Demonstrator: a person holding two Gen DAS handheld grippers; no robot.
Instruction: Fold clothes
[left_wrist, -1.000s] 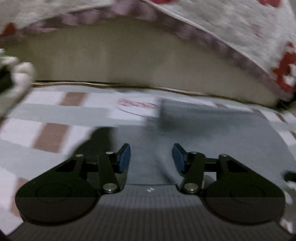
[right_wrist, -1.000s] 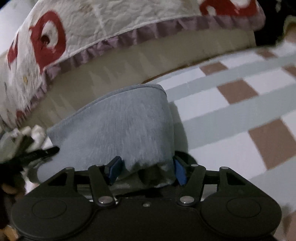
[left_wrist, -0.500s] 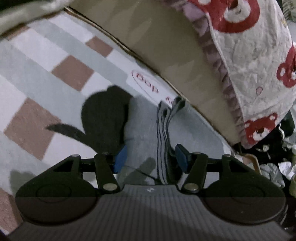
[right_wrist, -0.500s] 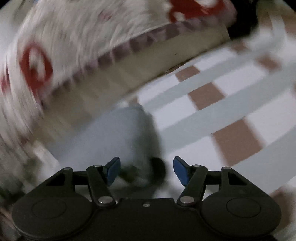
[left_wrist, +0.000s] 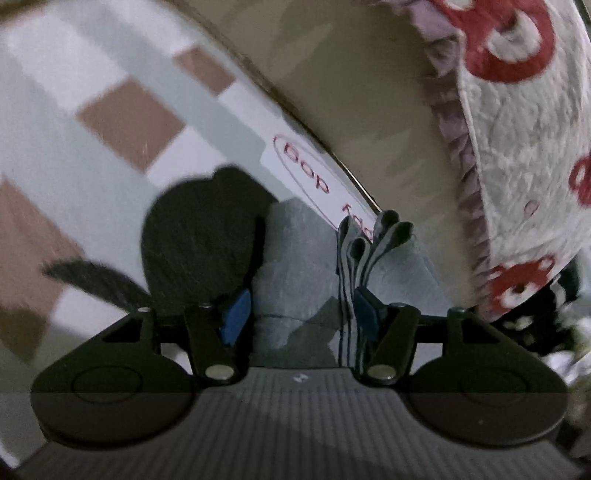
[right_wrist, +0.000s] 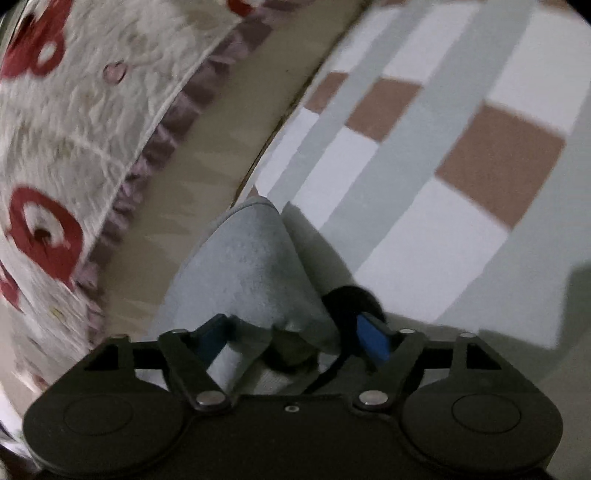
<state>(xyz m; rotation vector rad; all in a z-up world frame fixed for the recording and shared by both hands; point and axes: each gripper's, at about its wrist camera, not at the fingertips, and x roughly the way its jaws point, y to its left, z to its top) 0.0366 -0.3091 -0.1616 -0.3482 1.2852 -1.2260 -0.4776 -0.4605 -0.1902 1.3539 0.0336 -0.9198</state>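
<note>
On my feeds both the left gripper (left_wrist: 300, 317) and right gripper (right_wrist: 293, 338) look alike: black teardrop finger links, silver pivot screws, blue pads (left_wrist: 236, 315), left base ribbed grey, right base plain black.

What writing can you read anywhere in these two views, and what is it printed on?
"Gop": red letters inside a red oval outline on the checked mat, left wrist view, just beyond the folded grey garment.
A second red word follows in the same oval; the garment's folded edges cover most of it, so it cannot be read.
Right wrist view: no writing.
The bedspread carries only red bear figures, no words.
</note>
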